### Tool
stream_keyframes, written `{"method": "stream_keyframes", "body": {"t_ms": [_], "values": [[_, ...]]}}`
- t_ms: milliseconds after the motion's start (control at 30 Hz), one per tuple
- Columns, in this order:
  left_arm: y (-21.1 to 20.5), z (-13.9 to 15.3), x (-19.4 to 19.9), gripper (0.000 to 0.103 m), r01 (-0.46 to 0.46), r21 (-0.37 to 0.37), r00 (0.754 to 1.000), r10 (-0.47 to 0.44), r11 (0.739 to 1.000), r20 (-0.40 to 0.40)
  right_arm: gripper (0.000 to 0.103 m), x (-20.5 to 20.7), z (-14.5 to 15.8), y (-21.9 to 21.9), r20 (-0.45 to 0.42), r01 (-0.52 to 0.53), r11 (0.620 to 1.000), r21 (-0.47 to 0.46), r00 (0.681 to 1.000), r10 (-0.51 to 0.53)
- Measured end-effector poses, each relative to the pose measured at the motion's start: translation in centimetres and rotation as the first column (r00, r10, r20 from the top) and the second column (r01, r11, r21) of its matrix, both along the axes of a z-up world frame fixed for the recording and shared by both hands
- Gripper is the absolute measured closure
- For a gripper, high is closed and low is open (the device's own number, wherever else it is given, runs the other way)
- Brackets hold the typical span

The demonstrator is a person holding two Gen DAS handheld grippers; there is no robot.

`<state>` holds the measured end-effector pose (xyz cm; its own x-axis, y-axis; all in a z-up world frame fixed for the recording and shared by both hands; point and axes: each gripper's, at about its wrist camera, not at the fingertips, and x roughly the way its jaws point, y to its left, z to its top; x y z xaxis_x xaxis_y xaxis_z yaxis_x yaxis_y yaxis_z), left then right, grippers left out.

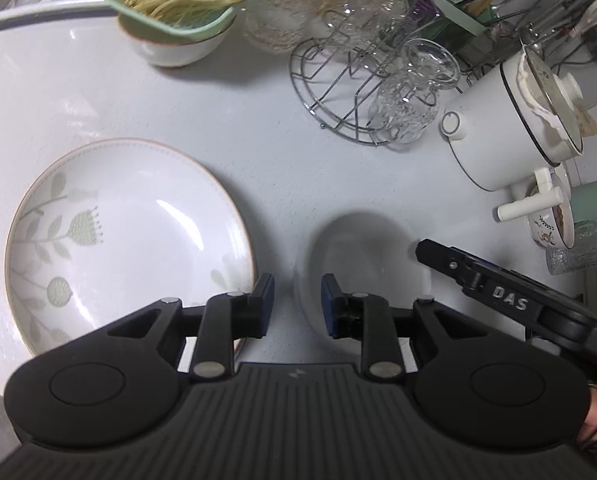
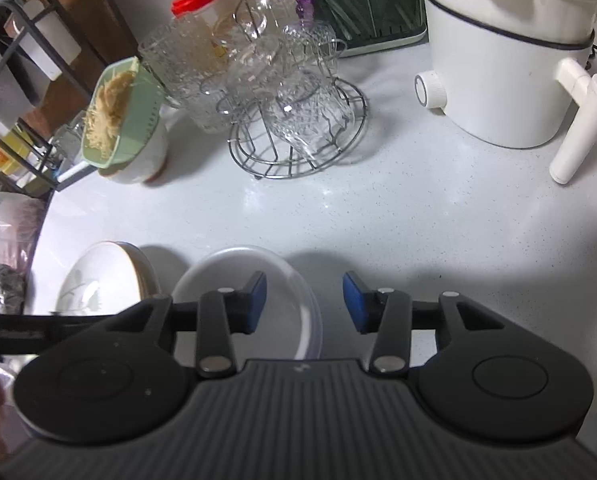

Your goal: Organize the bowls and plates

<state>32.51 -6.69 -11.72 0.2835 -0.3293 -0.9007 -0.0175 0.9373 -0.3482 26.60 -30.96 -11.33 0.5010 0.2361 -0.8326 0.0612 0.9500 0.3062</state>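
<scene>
A: White speckled kitchen counter, cluttered along the back. What's on it?

B: Front left, a floral plate w/ green leaf print, flat on the counter. Just right of it a plain white bowl, upright, close to the plate but apart from it.

A: Grippers?

B: Left gripper is low over the gap btwn plate and bowl, jaws spread, nothing btwn the blue pads. Left pad sits over the plate's right edge, right pad over the bowl's left side; can't tell if either touches. Right gripper also spread wide, empty. Its left finger is over the bowl, the right one over bare counter.

A: And the back?

B: Wire rack w/ glass cups hung on it, center. Left of that, a green strainer of pale shredded stuff resting in a white bowl, tilted. Red-lid jar behind the glasses. White electric pot w/ a glass lid at right, dial facing front, white handle sticking out. Utensil holder at the far back.
</scene>
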Motion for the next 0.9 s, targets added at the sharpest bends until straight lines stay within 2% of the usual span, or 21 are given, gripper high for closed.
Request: {"method": "stream_keyframes", "body": {"t_ms": [67,167,233,300,367,533,900], "values": [[0.4,-0.1,-0.1,0.067,-0.012,0.003,1.0,0.012,1.0,-0.007,0.058,0.2,-0.9,0.0,-0.025,0.003,1.0,0.008,1.0,-0.003],[1.1,-0.1,-0.2,0.058,-0.026,0.005,1.0,0.026,1.0,-0.01,0.059,0.6,-2.6,-0.1,-0.094,0.035,0.997,0.069,0.995,-0.028],[1.4,0.0,-0.3,0.056,-0.026,-0.006,1.0,0.026,1.0,-0.009,0.065,0.7,-3.4,-0.1,-0.124,0.052,0.994,0.094,0.991,-0.04],[1.5,0.0,-0.4,0.056,-0.027,-0.007,1.0,0.027,1.0,-0.008,0.066,0.8,-3.8,-0.1,-0.14,0.073,0.989,0.125,0.989,-0.055],[1.5,0.0,-0.4,0.056,-0.025,-0.01,1.0,0.024,1.0,-0.011,0.079,0.9,-4.3,0.0,-0.158,0.091,0.989,0.117,0.985,-0.072],[1.2,-0.4,0.0,0.056,-0.018,-0.059,0.999,0.016,0.998,-0.04,0.089,1.0,-5.1,-0.3,-0.187,0.135,0.981,0.139,0.976,-0.108],[-1.9,-2.2,1.4,0.056,0.079,-0.104,0.992,-0.088,0.991,-0.085,0.091,-0.5,-4.4,-2.4,-0.174,0.167,0.983,0.073,0.973,-0.152]]}}
